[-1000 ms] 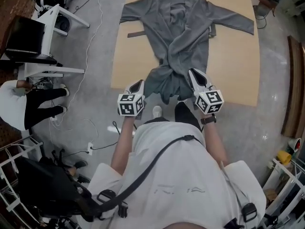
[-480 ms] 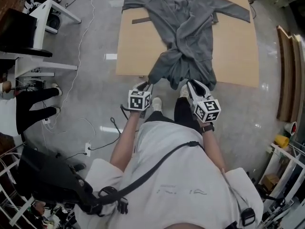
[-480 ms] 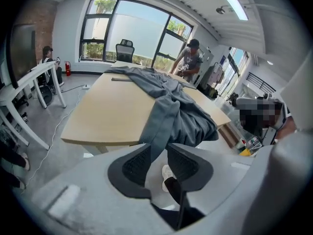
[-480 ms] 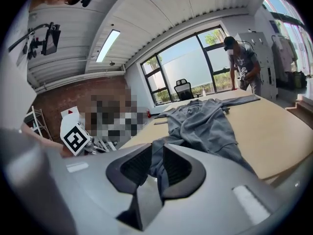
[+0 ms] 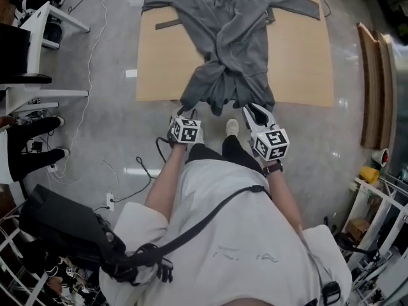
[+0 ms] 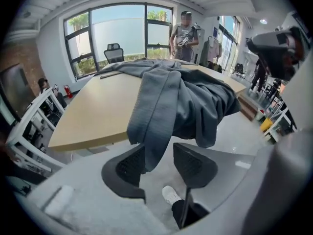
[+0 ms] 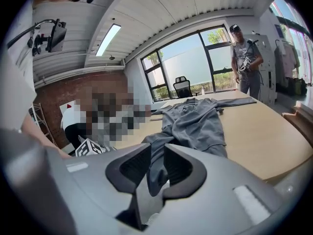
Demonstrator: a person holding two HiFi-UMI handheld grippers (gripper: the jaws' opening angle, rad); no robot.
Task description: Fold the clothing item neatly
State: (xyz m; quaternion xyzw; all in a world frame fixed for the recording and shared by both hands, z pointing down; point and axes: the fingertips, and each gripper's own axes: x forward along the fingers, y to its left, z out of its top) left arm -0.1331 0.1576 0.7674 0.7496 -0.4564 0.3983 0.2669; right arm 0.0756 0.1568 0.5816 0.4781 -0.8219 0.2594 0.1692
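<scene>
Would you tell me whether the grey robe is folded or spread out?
Spread, not folded: the grey robe lies sleeves out across the table, hem bunched over the near edge.

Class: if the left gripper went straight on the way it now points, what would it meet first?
The grey robe: its hanging hem dangles between the left gripper's jaws, which have just been opening. Behind it comes the table edge, though depth is unclear.
</scene>
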